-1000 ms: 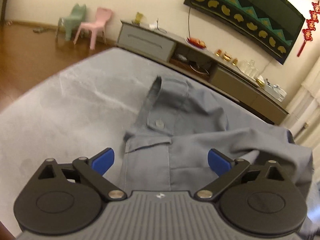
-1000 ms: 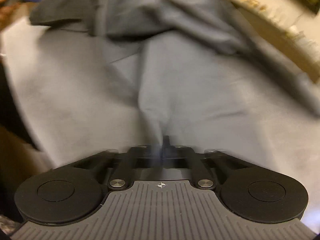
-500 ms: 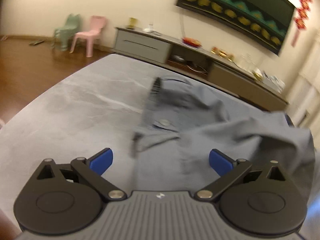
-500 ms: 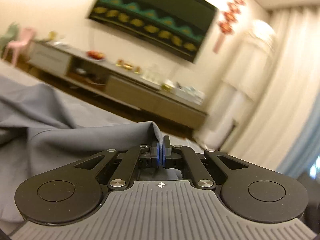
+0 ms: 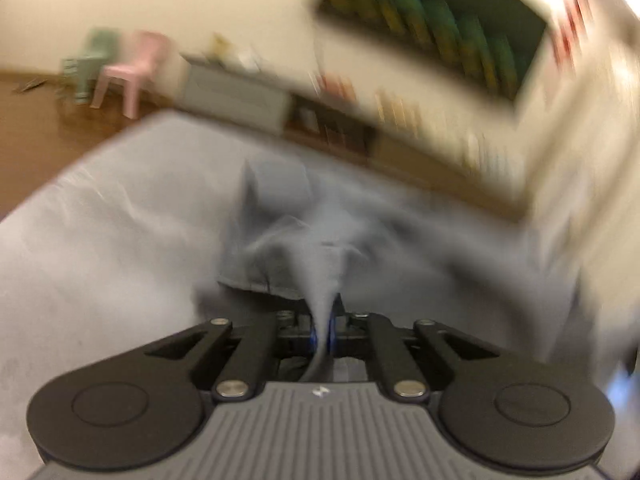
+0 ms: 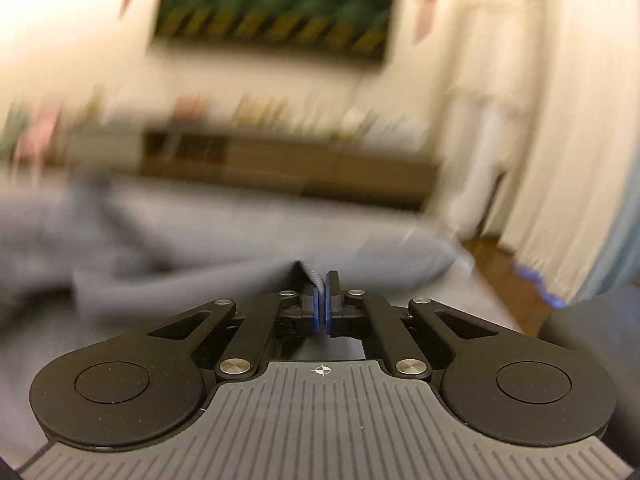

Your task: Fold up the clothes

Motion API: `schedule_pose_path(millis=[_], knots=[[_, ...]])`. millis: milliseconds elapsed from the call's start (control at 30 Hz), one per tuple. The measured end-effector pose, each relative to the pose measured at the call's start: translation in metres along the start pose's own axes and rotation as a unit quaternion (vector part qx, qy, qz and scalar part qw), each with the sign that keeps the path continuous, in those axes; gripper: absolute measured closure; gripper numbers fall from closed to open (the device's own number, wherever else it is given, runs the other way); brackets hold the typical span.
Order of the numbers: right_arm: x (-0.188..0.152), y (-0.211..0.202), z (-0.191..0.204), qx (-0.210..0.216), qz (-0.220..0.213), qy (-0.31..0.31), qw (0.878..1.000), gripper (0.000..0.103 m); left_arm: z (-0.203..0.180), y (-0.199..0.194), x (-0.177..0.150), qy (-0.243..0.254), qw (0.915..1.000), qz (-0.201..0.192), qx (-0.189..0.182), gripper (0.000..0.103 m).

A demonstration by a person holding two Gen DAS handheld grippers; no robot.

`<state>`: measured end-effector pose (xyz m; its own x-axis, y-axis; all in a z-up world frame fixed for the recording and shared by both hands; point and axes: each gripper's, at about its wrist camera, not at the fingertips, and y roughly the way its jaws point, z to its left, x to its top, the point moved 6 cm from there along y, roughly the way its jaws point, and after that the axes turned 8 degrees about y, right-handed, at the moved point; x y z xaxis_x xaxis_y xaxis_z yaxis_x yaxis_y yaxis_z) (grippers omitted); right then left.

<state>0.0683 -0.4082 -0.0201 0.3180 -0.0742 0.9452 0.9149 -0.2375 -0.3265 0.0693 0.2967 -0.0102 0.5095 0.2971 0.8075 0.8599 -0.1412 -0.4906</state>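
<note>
step: lifting shirt (image 5: 360, 240) off desk (image 5: 100, 240) to spread it | left claw (image 5: 323, 330) just closed – clamped on a fold at 6 o'clock | right claw (image 6: 321, 312) clamped on shirt edge | next: pull hands apart – keep fabric taut

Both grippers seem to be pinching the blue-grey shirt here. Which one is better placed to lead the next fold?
Probably the left. The left gripper is shut on a bunched ridge of the shirt, with the garment and the grey table ahead of it. The right gripper grips an edge but faces mostly the room.
</note>
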Motion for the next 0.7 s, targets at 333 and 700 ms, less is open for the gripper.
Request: schedule_pose_path(millis=[333, 700], knots=[[-0.046, 0.032, -0.045, -0.049, 0.148, 0.017, 0.988, 0.087, 0.051, 0.059, 0.029, 0.019, 0.9923, 0.023, 0.12, 0.096], [0.006, 0.035, -0.036, 0.057, 0.082, 0.164, 0.981, 0.035, 0.056, 0.039, 0.035, -0.002, 0.9929, 0.017, 0.118, 0.074]])
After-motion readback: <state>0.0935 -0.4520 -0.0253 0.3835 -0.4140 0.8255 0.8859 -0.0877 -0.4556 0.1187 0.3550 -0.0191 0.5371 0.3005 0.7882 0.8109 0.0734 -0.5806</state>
